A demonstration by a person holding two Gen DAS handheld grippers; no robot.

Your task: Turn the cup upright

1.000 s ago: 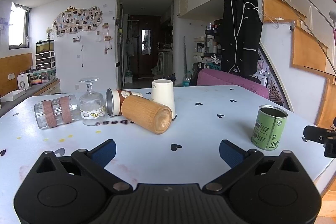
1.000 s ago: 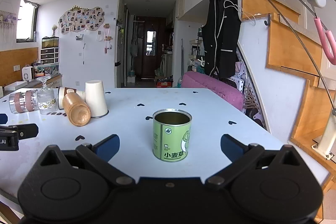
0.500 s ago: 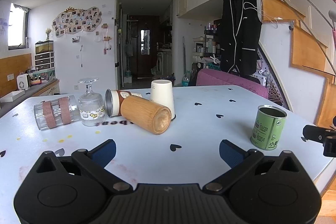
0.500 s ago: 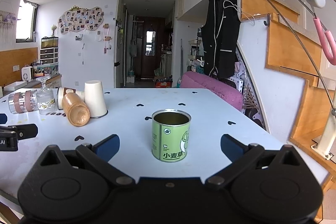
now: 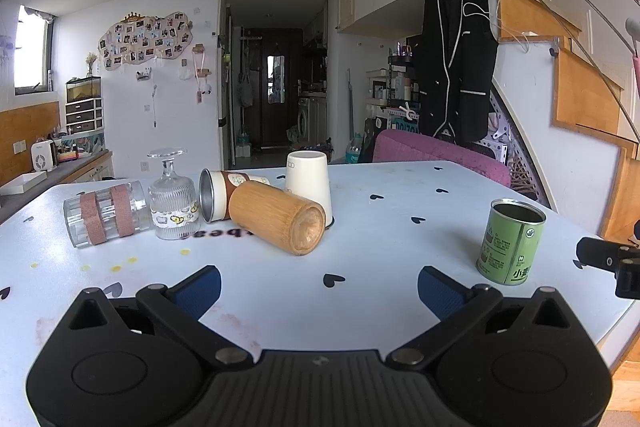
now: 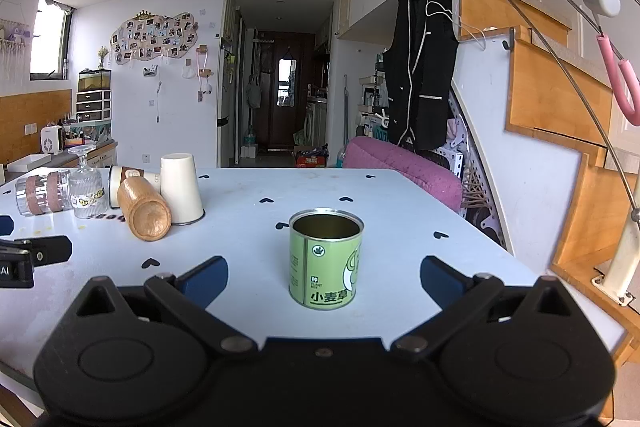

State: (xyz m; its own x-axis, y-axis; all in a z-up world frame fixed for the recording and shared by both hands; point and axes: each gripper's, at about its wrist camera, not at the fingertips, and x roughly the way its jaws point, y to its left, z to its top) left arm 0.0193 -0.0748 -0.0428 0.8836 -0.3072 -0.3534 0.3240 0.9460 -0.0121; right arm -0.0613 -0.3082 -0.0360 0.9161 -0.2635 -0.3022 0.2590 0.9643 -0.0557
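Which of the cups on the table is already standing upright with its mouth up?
Only the green tin cup, in front of the right gripper. The white cup and stemmed glass are inverted; the others lie sideways.

From my seat I count several cups on the bench [image 5: 400, 235]. The green tin cup [image 6: 326, 259] already stands upright, mouth open to the ceiling, with a printed label on its side; it sits alone, well apart from the rest. The wooden cup [image 5: 280, 219] lies on its side, its base end turned toward me. Just behind it a steel-lined cup with a brown band [image 5: 218, 195] also lies on its side, mouth facing left. The white cup [image 5: 309, 183] stands mouth down. The stemmed glass [image 5: 172, 203] stands inverted, foot up. The clear glass with two brown bands [image 5: 104, 213] lies on its side at the far left.
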